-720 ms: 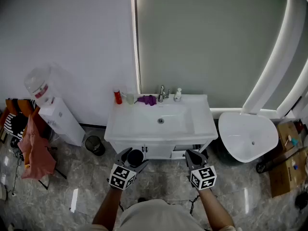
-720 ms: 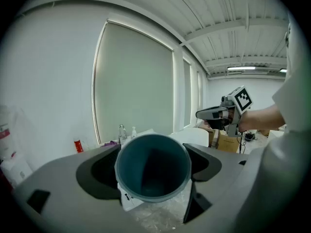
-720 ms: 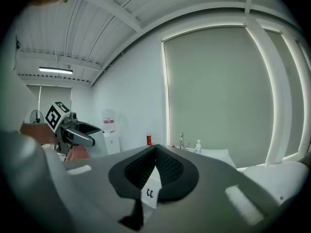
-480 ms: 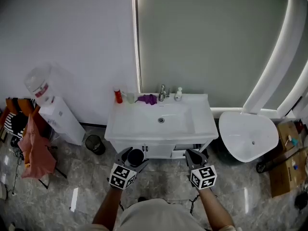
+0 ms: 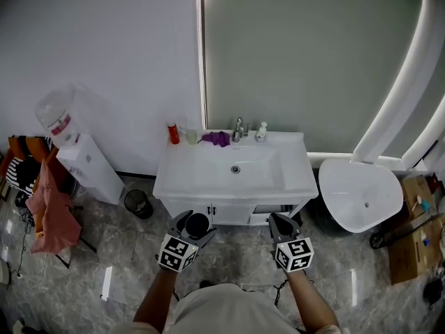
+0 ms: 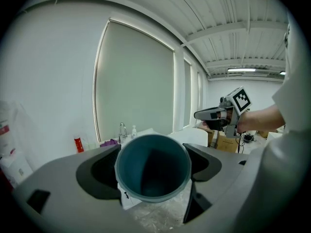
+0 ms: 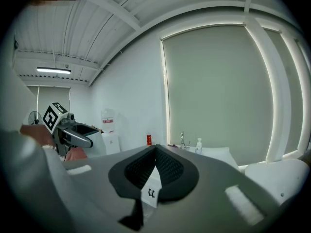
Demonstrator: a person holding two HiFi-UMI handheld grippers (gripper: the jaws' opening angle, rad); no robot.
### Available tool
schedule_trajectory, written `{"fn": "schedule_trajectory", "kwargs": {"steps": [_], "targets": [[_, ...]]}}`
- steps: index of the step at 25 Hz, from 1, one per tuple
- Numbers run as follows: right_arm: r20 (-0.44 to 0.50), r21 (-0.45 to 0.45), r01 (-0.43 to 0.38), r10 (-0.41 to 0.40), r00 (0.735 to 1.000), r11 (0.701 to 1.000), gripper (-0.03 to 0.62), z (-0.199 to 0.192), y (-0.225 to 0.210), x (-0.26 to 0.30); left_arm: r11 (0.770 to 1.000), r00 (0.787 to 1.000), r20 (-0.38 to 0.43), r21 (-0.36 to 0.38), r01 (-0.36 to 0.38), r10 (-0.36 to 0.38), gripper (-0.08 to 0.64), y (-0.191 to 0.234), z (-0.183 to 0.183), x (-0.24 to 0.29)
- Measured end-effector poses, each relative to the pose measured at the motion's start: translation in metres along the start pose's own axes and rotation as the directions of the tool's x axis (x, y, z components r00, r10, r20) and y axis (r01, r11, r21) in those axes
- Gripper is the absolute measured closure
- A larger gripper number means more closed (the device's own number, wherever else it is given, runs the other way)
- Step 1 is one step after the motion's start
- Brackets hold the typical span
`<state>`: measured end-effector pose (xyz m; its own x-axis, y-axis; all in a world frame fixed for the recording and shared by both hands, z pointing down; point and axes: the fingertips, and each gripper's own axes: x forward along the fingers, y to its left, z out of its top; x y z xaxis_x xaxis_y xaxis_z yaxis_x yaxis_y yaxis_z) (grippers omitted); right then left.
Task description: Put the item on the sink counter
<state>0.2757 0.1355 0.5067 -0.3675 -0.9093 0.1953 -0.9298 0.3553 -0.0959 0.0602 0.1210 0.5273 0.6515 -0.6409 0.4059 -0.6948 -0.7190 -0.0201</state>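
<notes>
One teal cup (image 6: pixel 153 166), in left tongs (image 5: pixel 196 223)

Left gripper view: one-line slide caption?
Left gripper gripping a blue cup, its open mouth facing the camera, with the sink counter ahead in the background.

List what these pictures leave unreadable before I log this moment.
- Cup base and outside: left gripper view shows only its mouth; head view too small.
- Purple item by the faucet: too small in every view to identify.
- Sink counter front: right gripper view, behind the right gripper.
</notes>
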Motion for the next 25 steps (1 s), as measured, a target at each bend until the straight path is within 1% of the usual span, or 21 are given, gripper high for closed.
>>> {"fn": "schedule_trajectory", "kwargs": {"steps": [9, 20, 25], "targets": [[-0.028, 0.015, -0.004, 0.004, 1.000, 1.000, 0.581, -0.011, 0.026, 0.020, 1.000, 1.000, -0.013, -0.012, 0.002, -0.003, 0.161, 0.024, -0.016, -0.012], [-0.054, 0.024, -0.006, 0.007, 0.999, 1.000, 0.581, -0.030, 0.079, 0.050, 1.000, 0.999, -0.025, -0.007, 0.022, -0.022, 0.162, 0.061, -0.038, -0.035], [-0.058, 0.027, 0.004, -0.003, 0.998, 1.000, 0.581, -0.032, 0.096, 0.061, 1.000, 0.999, -0.028, -0.004, 0.029, -0.029, 0.161, 0.077, -0.045, -0.044]]}}
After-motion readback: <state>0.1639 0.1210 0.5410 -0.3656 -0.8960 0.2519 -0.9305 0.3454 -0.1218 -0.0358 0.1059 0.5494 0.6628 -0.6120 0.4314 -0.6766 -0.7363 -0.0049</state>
